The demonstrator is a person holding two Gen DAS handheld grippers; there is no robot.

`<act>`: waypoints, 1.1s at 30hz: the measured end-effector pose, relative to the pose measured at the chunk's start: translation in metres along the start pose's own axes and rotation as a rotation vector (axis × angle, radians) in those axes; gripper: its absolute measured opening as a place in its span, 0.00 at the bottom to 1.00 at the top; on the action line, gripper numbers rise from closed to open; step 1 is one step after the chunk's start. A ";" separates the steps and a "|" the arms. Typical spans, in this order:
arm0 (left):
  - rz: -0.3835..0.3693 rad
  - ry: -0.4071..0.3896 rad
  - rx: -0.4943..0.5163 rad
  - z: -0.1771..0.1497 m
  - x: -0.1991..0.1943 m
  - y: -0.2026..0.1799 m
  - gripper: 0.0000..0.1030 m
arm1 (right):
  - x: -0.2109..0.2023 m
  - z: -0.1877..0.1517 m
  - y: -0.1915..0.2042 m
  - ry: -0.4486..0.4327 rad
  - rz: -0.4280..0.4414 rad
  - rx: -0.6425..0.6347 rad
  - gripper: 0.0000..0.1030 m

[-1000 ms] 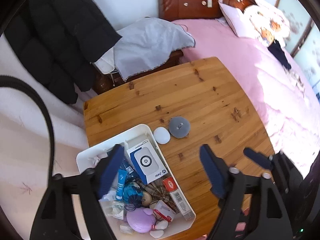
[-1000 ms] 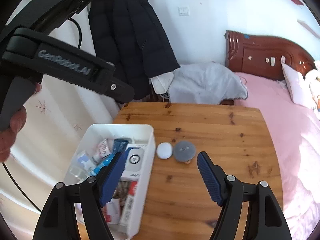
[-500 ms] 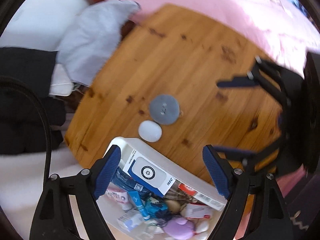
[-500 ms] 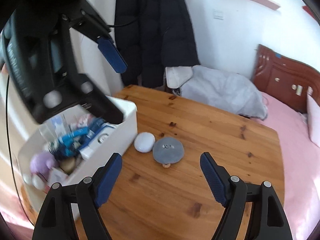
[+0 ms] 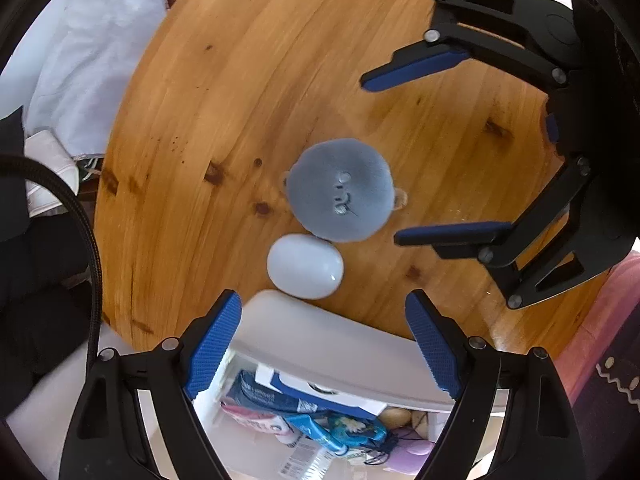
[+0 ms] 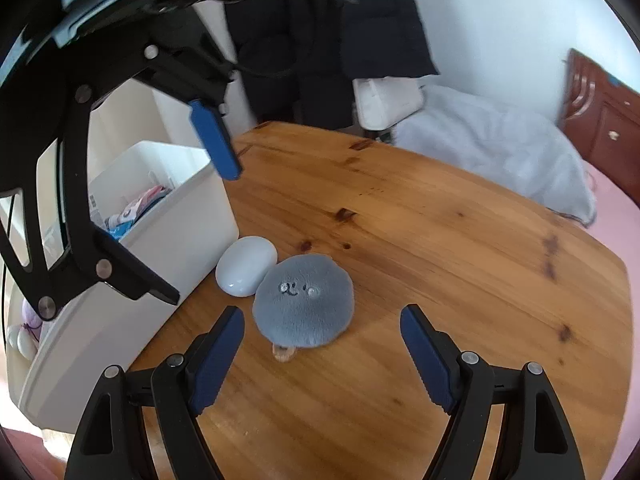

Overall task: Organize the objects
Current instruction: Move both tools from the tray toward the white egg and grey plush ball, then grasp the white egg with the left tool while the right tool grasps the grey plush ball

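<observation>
A round grey plush (image 6: 304, 300) with a stitched face lies on the wooden table (image 6: 440, 260), touching a white oval case (image 6: 246, 266). Both sit beside a white bin (image 6: 180, 232). My right gripper (image 6: 320, 312) is open, low over the table, with the plush just ahead of its fingertips and untouched. In the left wrist view my left gripper (image 5: 323, 304) points steeply down, open and holding nothing, over the bin's rim (image 5: 320, 344). The case (image 5: 306, 266) and plush (image 5: 342, 190) lie just beyond it. The right gripper (image 5: 379, 159) reaches in from the right.
The bin holds several small items: packets, a blue tube, a boxed gadget, a purple toy. A grey cloth (image 6: 500, 148) lies past the table's far edge, a black coat (image 6: 340, 32) hangs on the wall, and a pink bed (image 6: 616, 200) lies to the right.
Both grippers have come down toward the table. The left one tipped downward and rolled, ending over the bin's rim. The right one closed in on the plush.
</observation>
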State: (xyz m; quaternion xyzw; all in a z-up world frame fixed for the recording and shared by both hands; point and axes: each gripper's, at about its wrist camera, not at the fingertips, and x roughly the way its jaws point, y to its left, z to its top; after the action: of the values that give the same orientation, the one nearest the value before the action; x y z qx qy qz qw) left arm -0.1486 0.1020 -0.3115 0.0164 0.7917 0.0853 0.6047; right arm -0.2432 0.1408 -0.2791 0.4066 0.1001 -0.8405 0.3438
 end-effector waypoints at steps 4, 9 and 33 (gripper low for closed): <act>-0.029 0.001 -0.013 0.004 0.009 0.010 0.84 | 0.015 0.000 0.004 0.009 -0.008 -0.061 0.79; -0.047 -0.001 -0.025 0.003 0.015 0.016 0.84 | 0.025 -0.003 0.012 0.000 -0.032 -0.137 0.78; -0.042 0.119 0.047 0.007 0.068 -0.016 0.83 | -0.014 -0.052 -0.007 0.002 -0.085 0.062 0.49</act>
State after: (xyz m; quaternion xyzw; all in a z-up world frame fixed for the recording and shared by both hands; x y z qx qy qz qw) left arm -0.1588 0.0957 -0.3812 0.0089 0.8283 0.0545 0.5576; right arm -0.2097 0.1763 -0.3028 0.4132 0.0914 -0.8568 0.2947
